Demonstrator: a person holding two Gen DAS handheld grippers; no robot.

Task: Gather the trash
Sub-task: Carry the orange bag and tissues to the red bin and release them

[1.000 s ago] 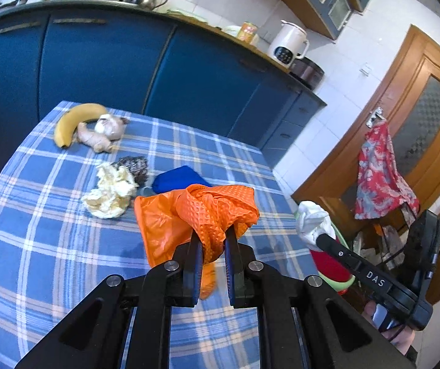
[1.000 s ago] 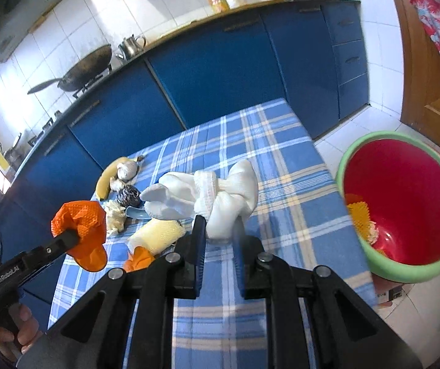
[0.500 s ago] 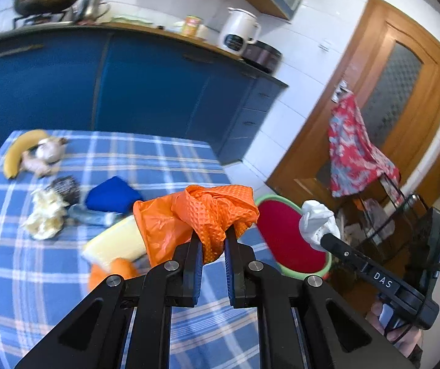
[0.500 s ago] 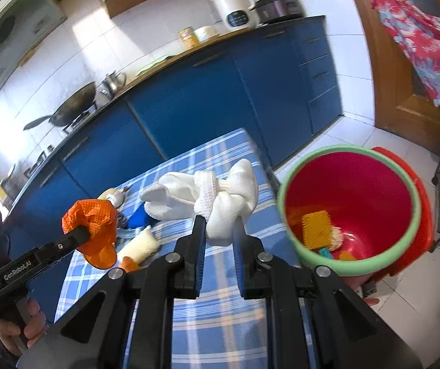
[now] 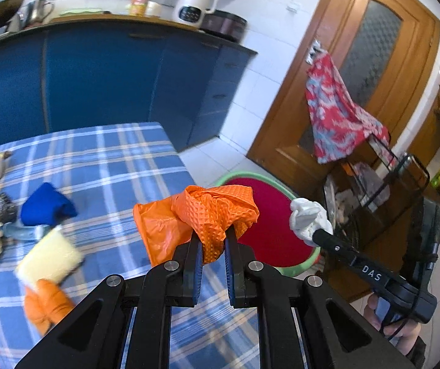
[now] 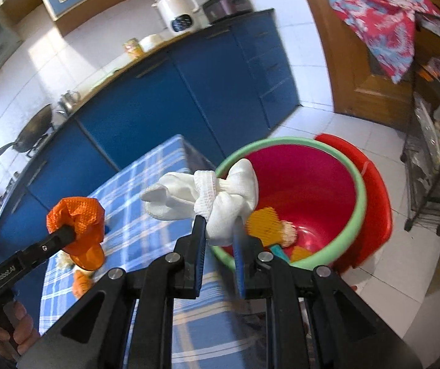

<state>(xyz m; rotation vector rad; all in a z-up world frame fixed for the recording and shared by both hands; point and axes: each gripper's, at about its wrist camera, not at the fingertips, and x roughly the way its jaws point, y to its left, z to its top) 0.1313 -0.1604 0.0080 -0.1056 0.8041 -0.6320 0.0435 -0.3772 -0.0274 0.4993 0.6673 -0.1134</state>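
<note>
- Left gripper (image 5: 214,243) pinches a limp orange glove (image 5: 217,212) by a bunched fold.
- Right gripper (image 6: 218,233) clamps a soft, light white cloth (image 6: 220,196) near the red bin (image 6: 360,184).

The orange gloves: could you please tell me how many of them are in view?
2. One orange glove is clamped in the left gripper above the table edge; the other lies on the checked tablecloth beside a yellow sponge. More may be hidden.
</note>
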